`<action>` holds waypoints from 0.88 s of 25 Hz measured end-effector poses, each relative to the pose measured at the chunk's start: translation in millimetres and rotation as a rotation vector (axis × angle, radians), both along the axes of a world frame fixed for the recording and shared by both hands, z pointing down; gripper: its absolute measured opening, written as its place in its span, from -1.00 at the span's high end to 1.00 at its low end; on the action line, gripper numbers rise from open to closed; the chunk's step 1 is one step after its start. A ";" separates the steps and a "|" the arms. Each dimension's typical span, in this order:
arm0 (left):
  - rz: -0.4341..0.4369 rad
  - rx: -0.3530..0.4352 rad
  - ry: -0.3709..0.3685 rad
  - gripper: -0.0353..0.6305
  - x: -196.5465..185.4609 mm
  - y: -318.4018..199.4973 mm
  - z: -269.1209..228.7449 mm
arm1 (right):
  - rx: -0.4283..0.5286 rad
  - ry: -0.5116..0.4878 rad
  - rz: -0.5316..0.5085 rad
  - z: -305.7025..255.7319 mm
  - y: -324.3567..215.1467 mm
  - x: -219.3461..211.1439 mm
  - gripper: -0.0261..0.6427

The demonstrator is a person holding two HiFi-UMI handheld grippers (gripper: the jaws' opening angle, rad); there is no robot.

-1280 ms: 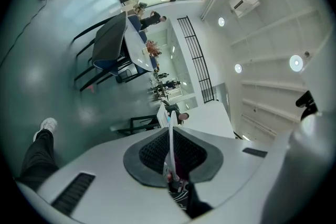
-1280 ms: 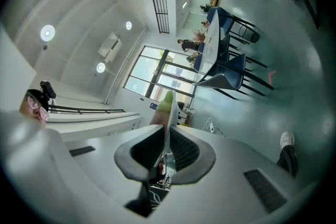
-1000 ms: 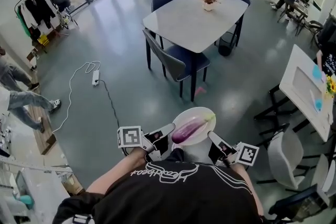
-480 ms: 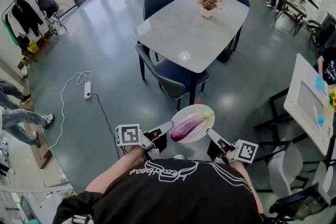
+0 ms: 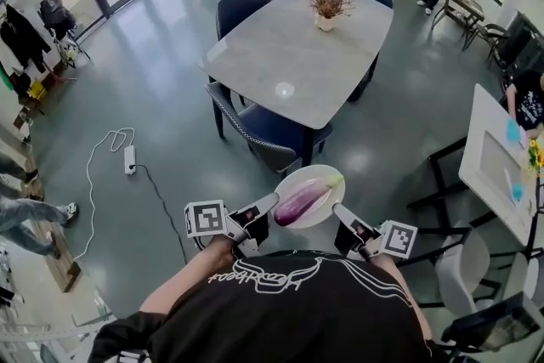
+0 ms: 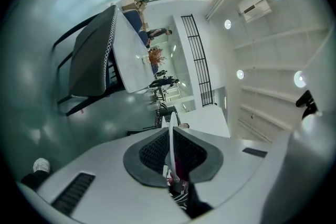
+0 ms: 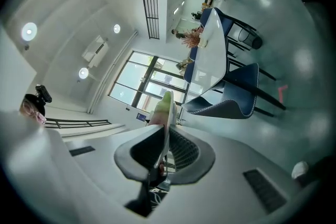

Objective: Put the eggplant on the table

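Gripping opposite edges of a white plate (image 5: 325,179), the left gripper (image 5: 270,201) and the right gripper (image 5: 338,210) are both clamped on its rim. The purple eggplant (image 5: 298,204) lies on that plate, held short of the grey table (image 5: 289,55) ahead.

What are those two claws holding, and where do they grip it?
A white plate carrying an eggplant: the left gripper clamps its left rim, the right gripper its right rim.

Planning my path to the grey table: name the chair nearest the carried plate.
The dark blue chair at the near edge of the table, just beyond the plate; the other three sit farther away.
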State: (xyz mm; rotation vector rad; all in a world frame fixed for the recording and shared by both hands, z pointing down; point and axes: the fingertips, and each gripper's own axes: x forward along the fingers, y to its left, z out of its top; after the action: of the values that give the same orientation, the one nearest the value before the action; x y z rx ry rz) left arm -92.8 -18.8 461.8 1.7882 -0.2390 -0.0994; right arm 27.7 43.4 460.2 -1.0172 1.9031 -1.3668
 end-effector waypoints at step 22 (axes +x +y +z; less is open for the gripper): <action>-0.161 -0.042 0.048 0.81 -20.0 -48.5 -1.8 | -0.038 0.019 -0.149 6.6 -73.5 -16.4 0.86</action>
State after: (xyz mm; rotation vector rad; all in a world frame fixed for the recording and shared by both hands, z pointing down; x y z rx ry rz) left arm -112.8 -67.3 460.0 1.7209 -0.3481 -0.2504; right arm 11.2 -30.1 466.8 -0.9245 2.0088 -1.4865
